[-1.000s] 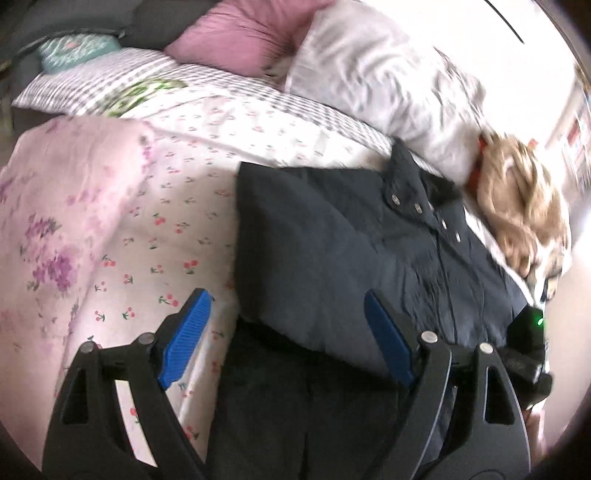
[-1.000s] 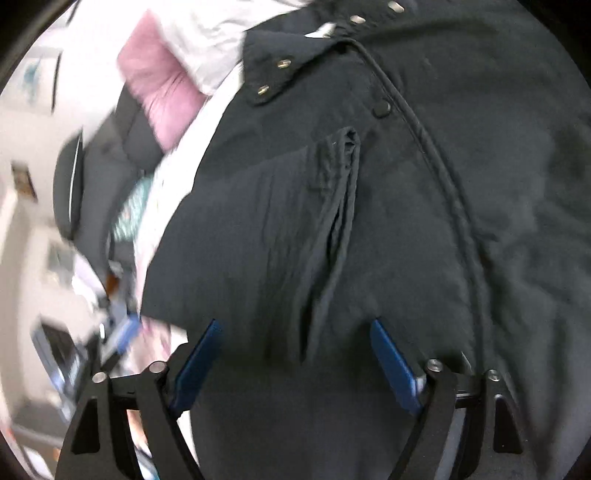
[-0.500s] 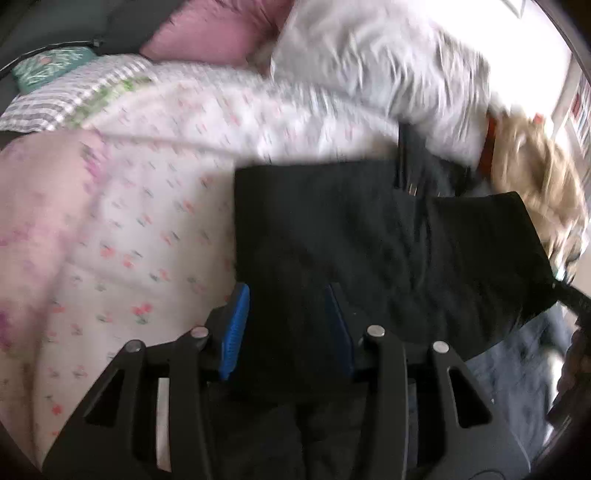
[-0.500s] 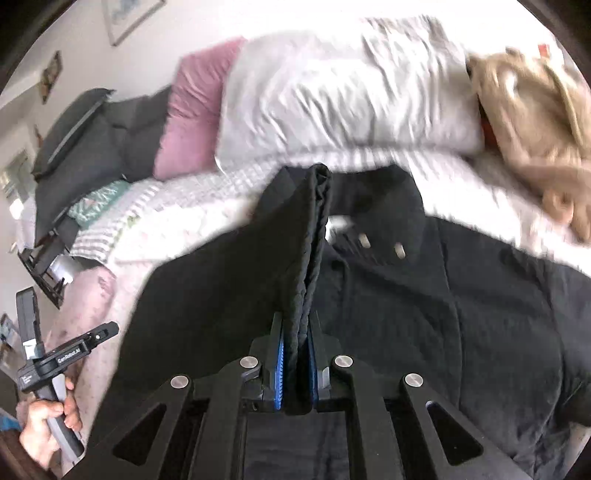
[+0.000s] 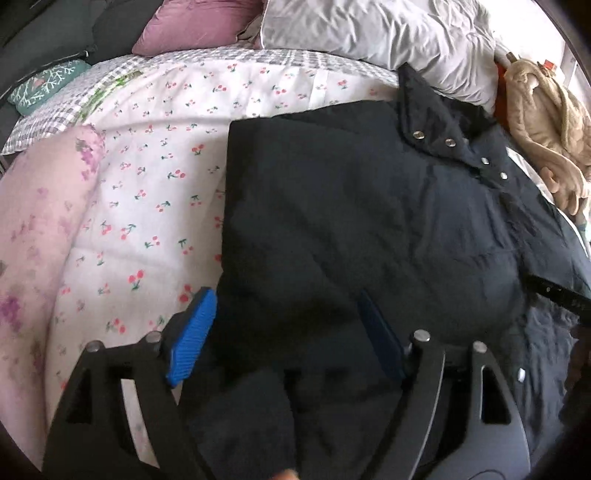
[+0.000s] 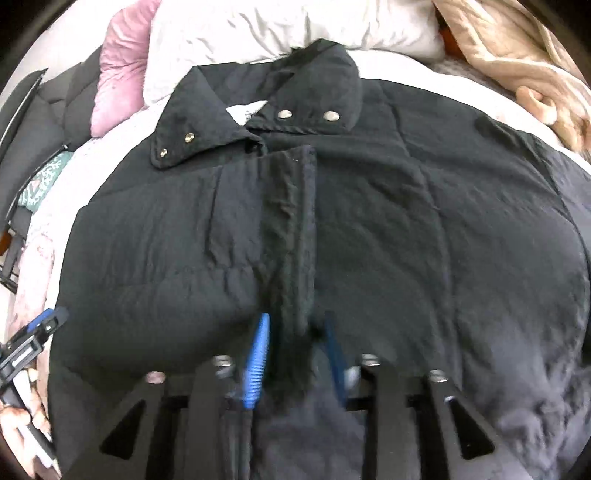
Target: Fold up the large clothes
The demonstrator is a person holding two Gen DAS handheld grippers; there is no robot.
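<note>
A black padded jacket (image 5: 369, 206) with metal snaps at the collar lies on the bed, its left side folded in over the front. It fills the right wrist view (image 6: 424, 229). My left gripper (image 5: 284, 328) is open, its blue pads either side of the jacket's lower left fold. My right gripper (image 6: 295, 350) is partly open around the cuff of the folded sleeve (image 6: 291, 236), which lies flat down the jacket's middle; the pads stand apart from the cloth.
The bed has a cherry-print sheet (image 5: 166, 177). A pink floral quilt (image 5: 33, 229) lies left. A white pillow (image 5: 376, 33) and pink pillow (image 5: 192, 26) are at the head, a beige plush blanket (image 5: 543, 125) at right.
The right gripper carried the sleeve over the jacket, laid it flat and opened its jaws. The left gripper, half closed on the side fold, has opened wide.
</note>
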